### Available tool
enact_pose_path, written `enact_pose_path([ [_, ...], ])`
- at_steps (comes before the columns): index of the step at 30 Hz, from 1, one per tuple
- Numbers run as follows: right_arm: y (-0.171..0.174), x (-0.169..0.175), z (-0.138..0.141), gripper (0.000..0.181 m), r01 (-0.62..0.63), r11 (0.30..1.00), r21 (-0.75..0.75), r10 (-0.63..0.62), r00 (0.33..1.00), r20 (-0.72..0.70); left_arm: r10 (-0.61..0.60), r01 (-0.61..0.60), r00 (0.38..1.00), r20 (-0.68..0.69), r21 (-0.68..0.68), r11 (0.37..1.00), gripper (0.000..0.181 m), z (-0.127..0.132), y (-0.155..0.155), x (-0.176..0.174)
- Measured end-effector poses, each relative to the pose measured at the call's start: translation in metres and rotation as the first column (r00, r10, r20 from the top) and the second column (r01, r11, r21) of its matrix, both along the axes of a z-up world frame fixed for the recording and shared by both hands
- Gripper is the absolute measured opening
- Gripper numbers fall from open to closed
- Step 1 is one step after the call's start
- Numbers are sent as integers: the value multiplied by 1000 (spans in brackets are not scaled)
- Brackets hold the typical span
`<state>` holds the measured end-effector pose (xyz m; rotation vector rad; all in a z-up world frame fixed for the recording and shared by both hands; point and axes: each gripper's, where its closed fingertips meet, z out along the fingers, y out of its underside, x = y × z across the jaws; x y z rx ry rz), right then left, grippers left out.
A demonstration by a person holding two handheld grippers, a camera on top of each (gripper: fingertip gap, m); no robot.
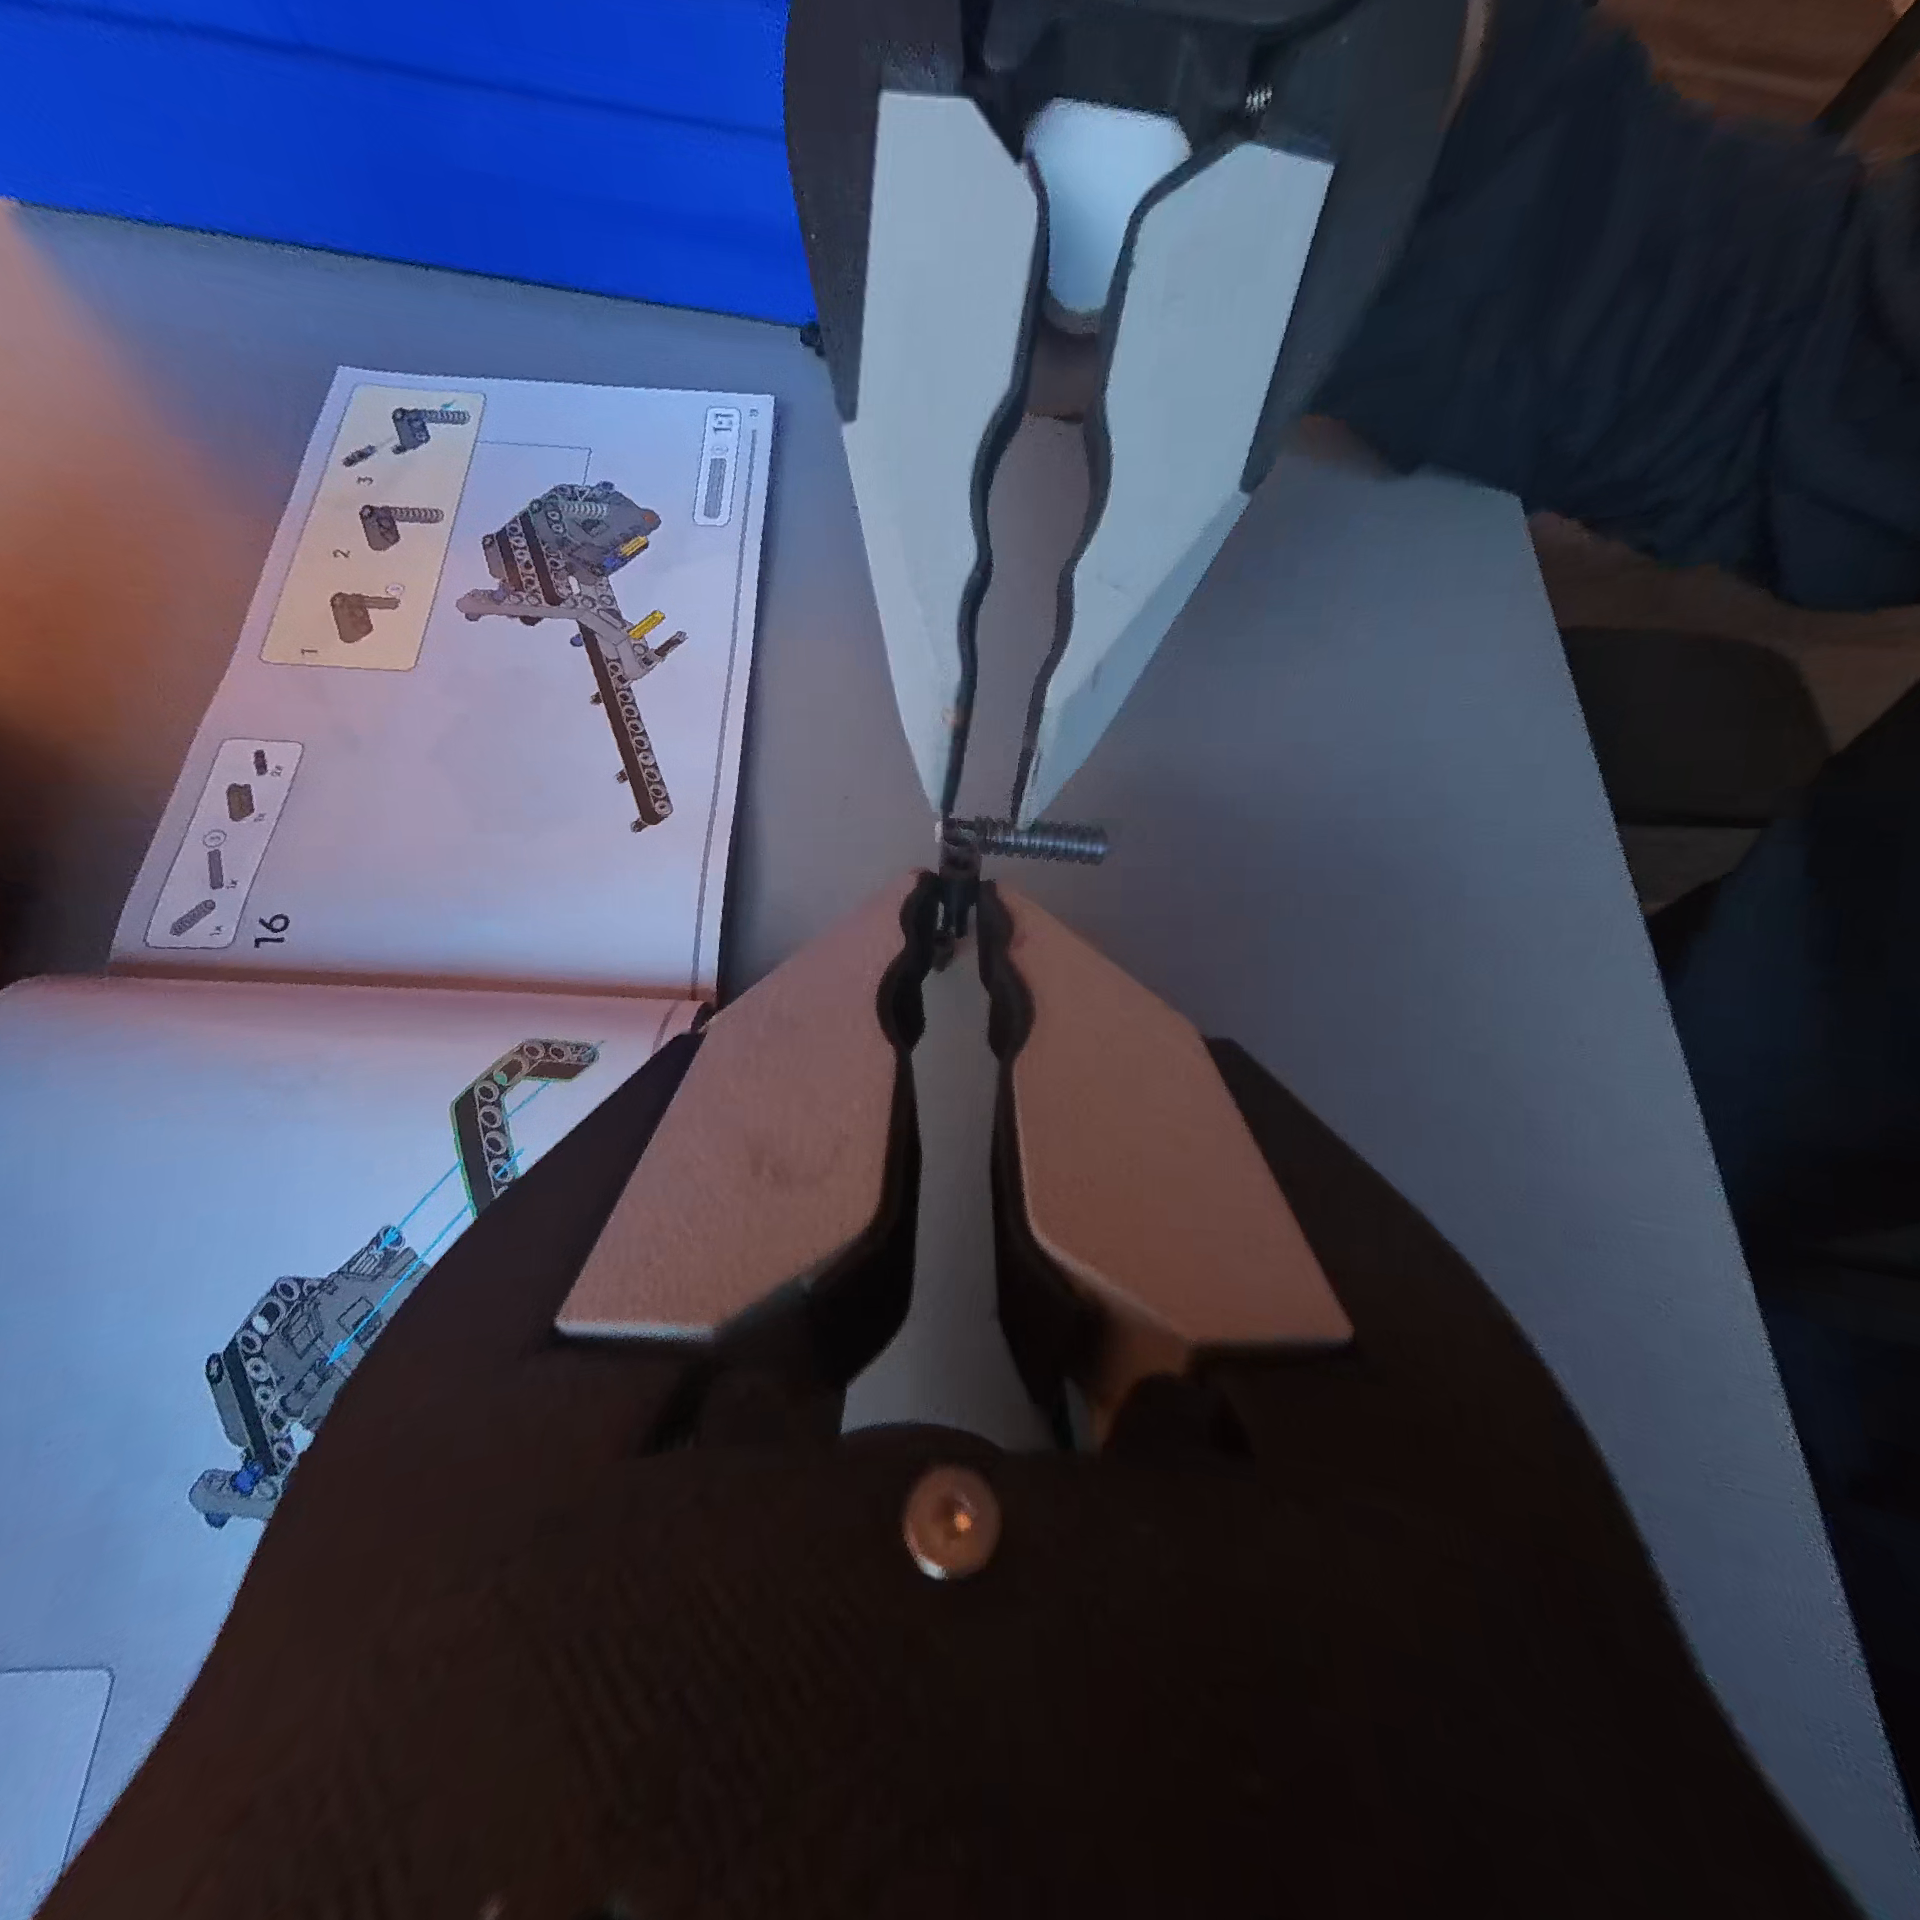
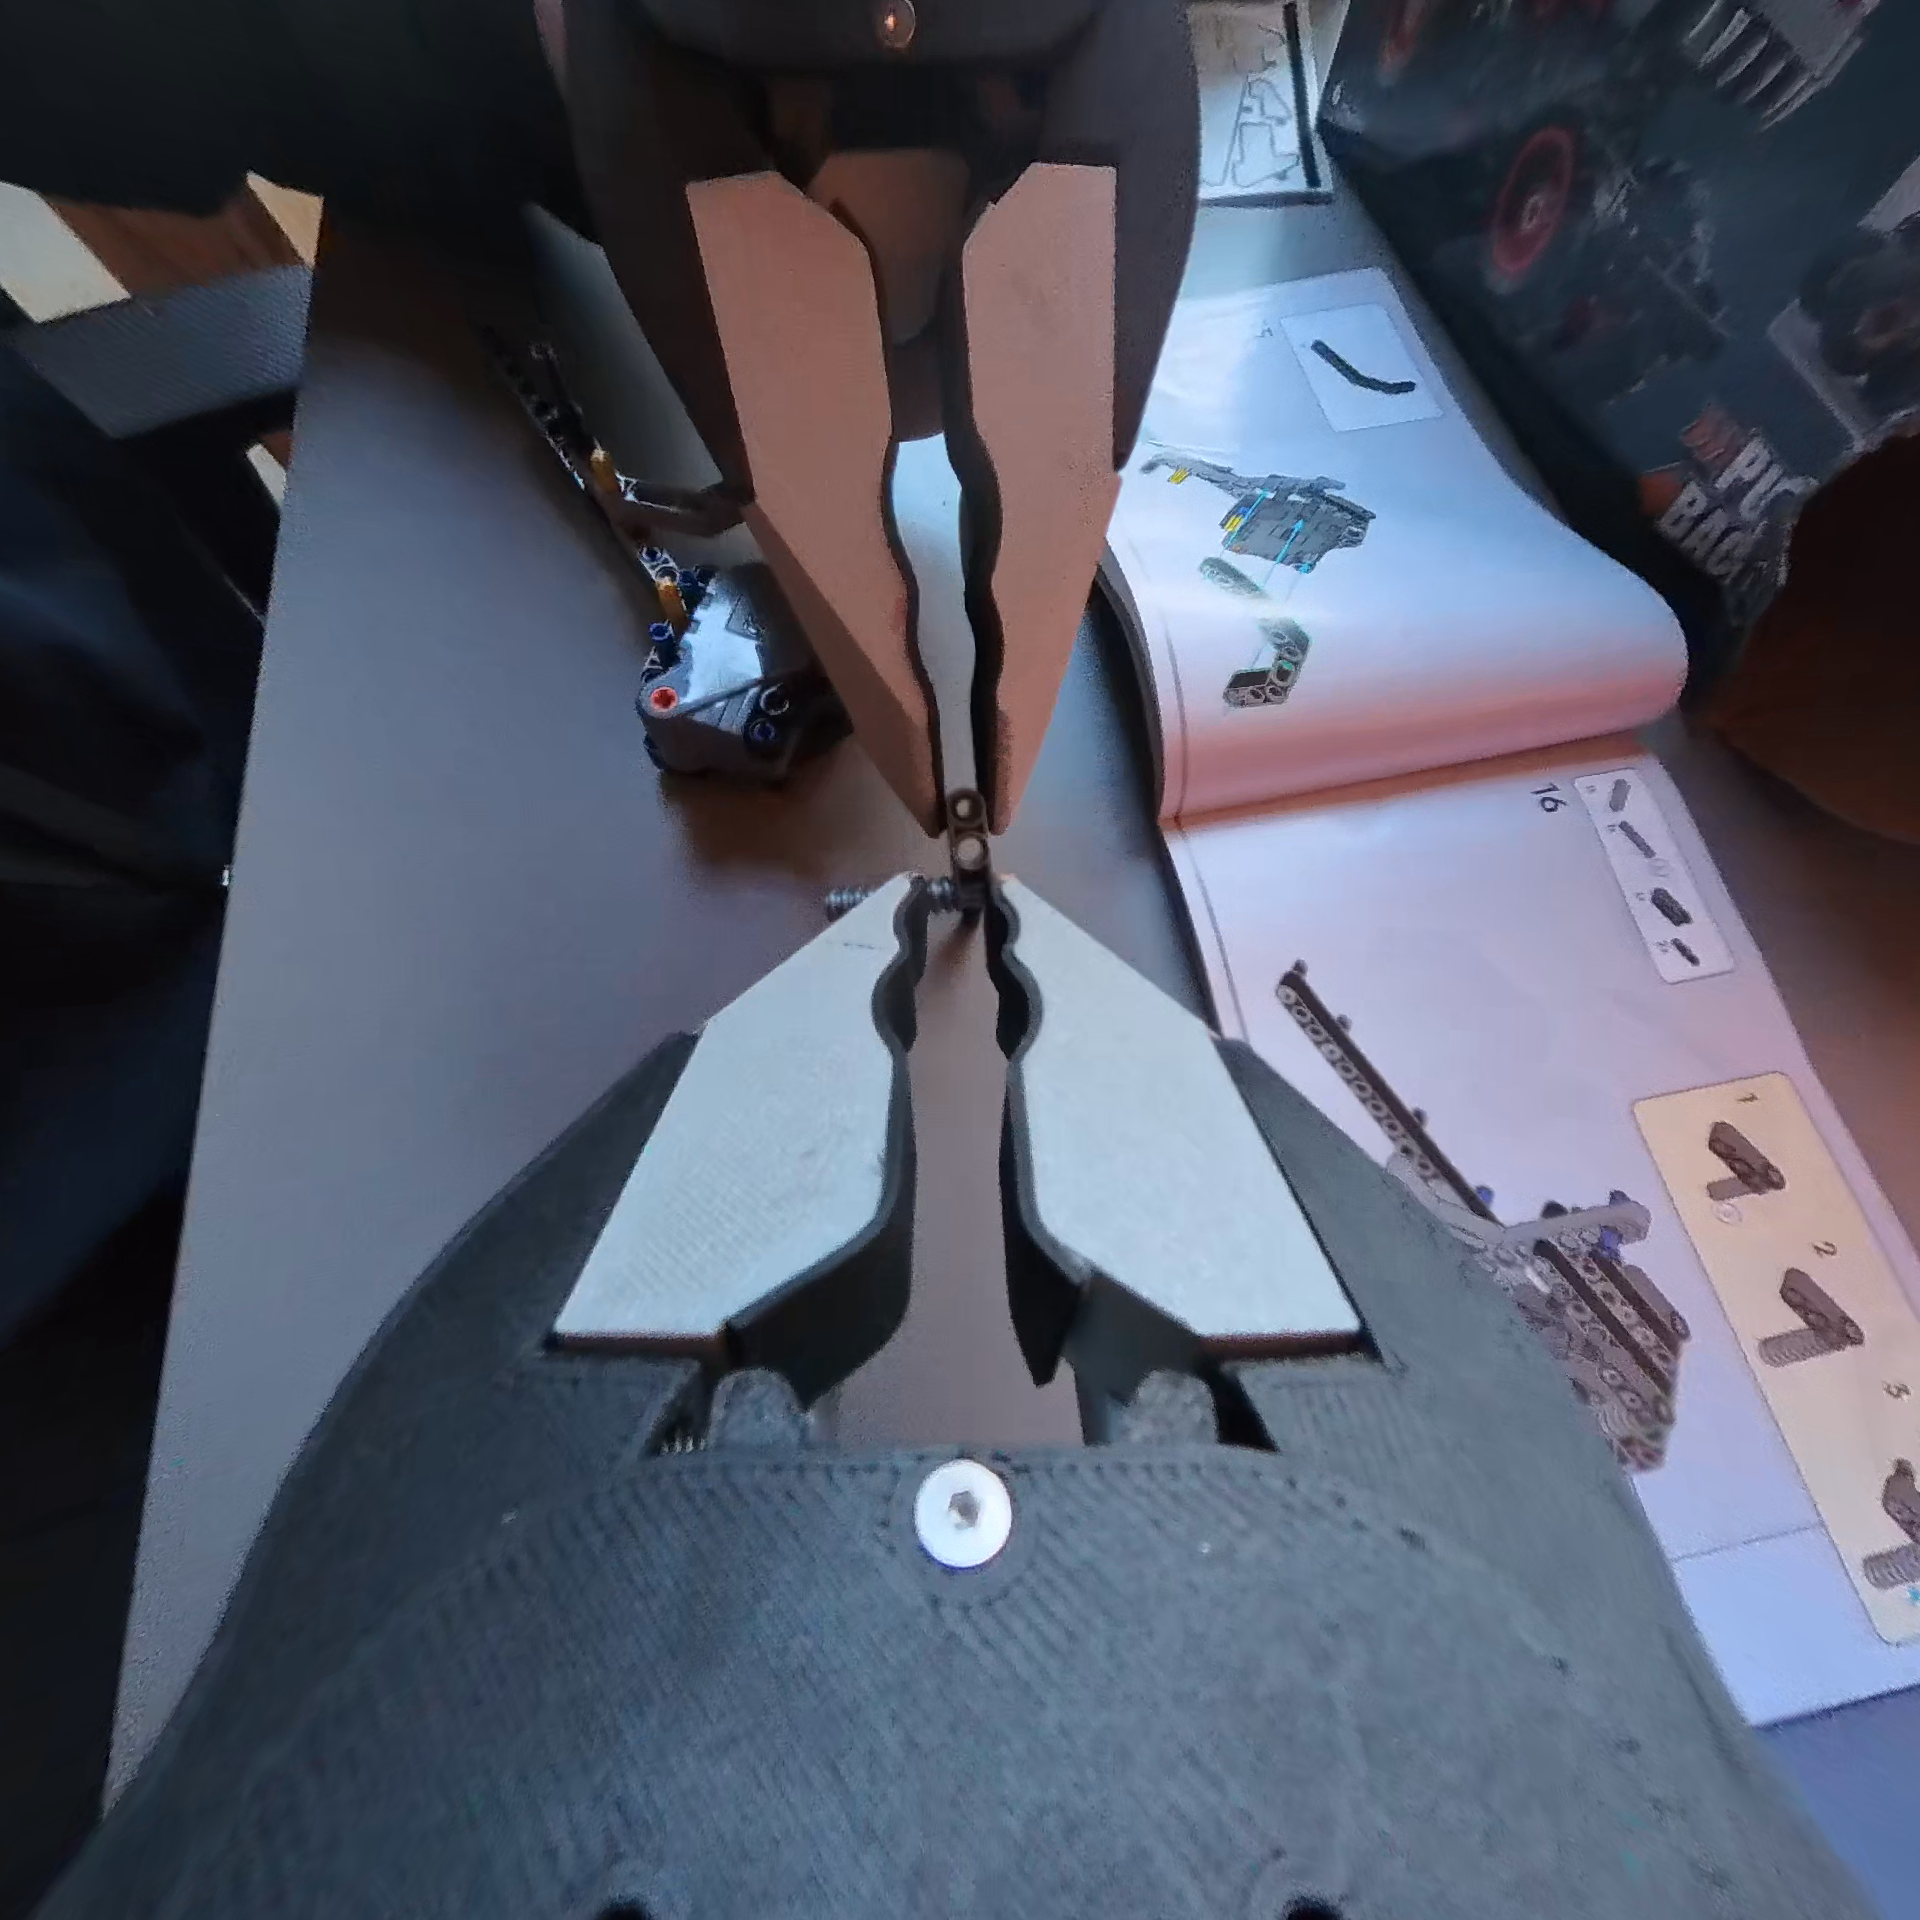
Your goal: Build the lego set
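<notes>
Two hand-held grippers: meet tip to tip above the desk (image 2: 436, 935).
Left hand-held gripper (image 1: 951, 914): tan fingers clamped on one small black connector (image 2: 968, 831).
Right hand-held gripper (image 2: 951, 904): grey fingers pinched on one grey ridged worm piece (image 1: 1044, 840), which meets the connector's end.
One part-built lego model (image 2: 717, 686): lies on the desk beside the left hand-held gripper, partly hidden by its fingers.
One instruction booklet (image 1: 468, 665): open, flat on the desk beside both tips.
One dark set box (image 2: 1662, 208): at the desk's far edge, beyond the booklet.
</notes>
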<state>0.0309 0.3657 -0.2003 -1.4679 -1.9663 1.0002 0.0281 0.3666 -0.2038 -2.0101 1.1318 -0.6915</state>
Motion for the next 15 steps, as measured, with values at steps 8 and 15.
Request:
enact_pose_path([
  [8,3,-5,0,13,29,995,-97,-31,999,-13,-15,15,1000,-13,43,999,5,1,-1,2],
  [15,0,-6,0,5,1,998,-60,-3,1000,-22,-7,7,1000,10,-7,1000,5,0,-1,1],
])
